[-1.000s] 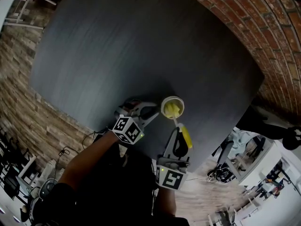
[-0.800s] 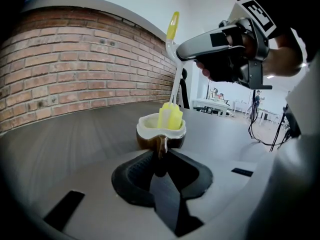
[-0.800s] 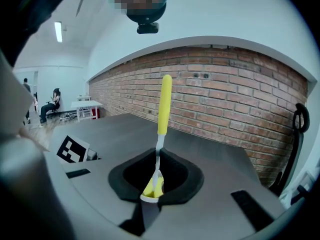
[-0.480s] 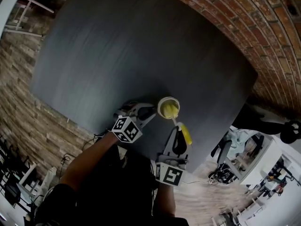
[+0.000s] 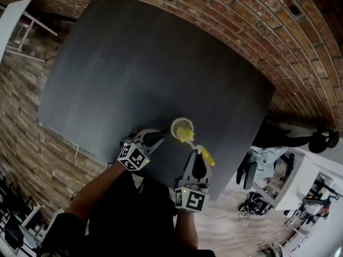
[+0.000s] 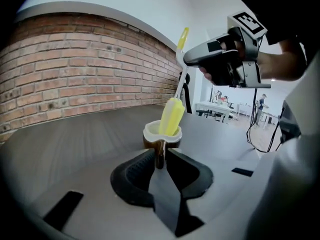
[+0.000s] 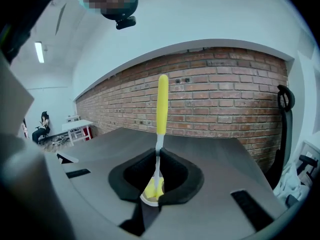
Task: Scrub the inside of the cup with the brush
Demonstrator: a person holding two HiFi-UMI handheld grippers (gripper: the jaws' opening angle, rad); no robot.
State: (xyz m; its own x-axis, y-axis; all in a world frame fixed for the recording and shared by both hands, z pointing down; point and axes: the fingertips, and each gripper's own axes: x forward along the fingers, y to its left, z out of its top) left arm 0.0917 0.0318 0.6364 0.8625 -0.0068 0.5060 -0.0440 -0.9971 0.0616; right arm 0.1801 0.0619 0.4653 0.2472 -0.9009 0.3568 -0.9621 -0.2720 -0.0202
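Note:
A brown cup with a white inside stands on the dark table near its front edge. My left gripper is shut on the cup's handle, which shows pinched between the jaws in the left gripper view. A brush with a yellow sponge head dips into the cup. My right gripper is shut on the brush's thin white stem; its yellow grip end points up past the jaws. The right gripper hangs above and right of the cup.
A brick wall curves round the far side of the table. The table's edge runs just in front of the cup, by the person's body. Desks and chairs stand on the floor at the right.
The head camera has shifted, so the cup and both grippers show lower and further left. Both holds are unchanged and the sponge head stays in the cup.

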